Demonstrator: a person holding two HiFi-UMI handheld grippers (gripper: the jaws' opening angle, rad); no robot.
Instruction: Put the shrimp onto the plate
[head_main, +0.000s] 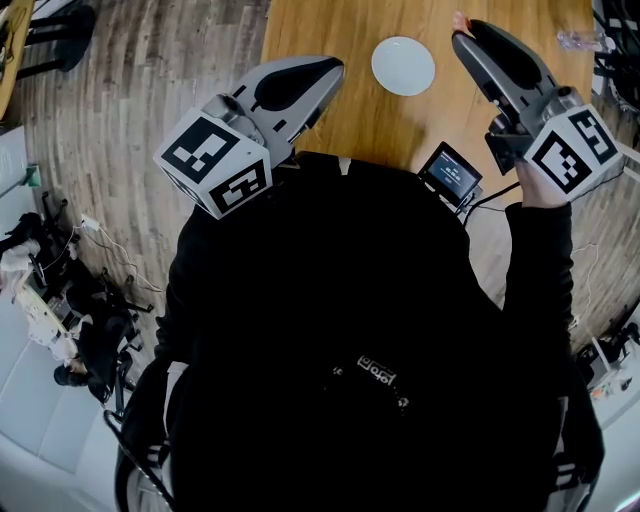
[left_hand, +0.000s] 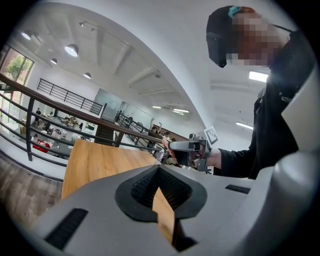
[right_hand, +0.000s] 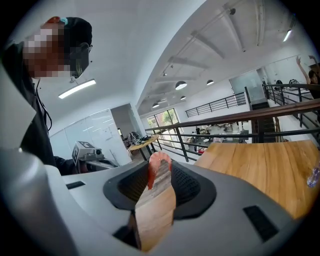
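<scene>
**A:** Starting at the left, what are the left tongs (head_main: 325, 72) doing?

**B:** Nothing useful. Their tips sit together with nothing between them, by the left edge of the desk (head_main: 330, 30). They should simply keep clear.

**A:** And the plate (head_main: 403, 65)?

**B:** It is white and bare, lying on the desk between the two tools. The shrimp (right_hand: 159, 165) is to its right, pinched at the very tip of the right tongs (head_main: 466, 30) and held in the air.

**A:** So the step is the carry?

**B:** It looks so. The person should bring the right tongs leftward over the plate's middle, lower them until the shrimp is just above it, then open gently. The bite is shallow, so a jerk could drop the shrimp early.

**A:** The surface?

**B:** Smooth, pale, level wood. A small screen (head_main: 452, 172) sits at the near edge, and there is something clear (head_main: 580, 40), perhaps plastic, at the far right. Around the desk are a plank floor (head_main: 150, 80), a dark railing (right_hand: 240, 120) and a high white ceiling with lamps (left_hand: 71, 49).
</scene>
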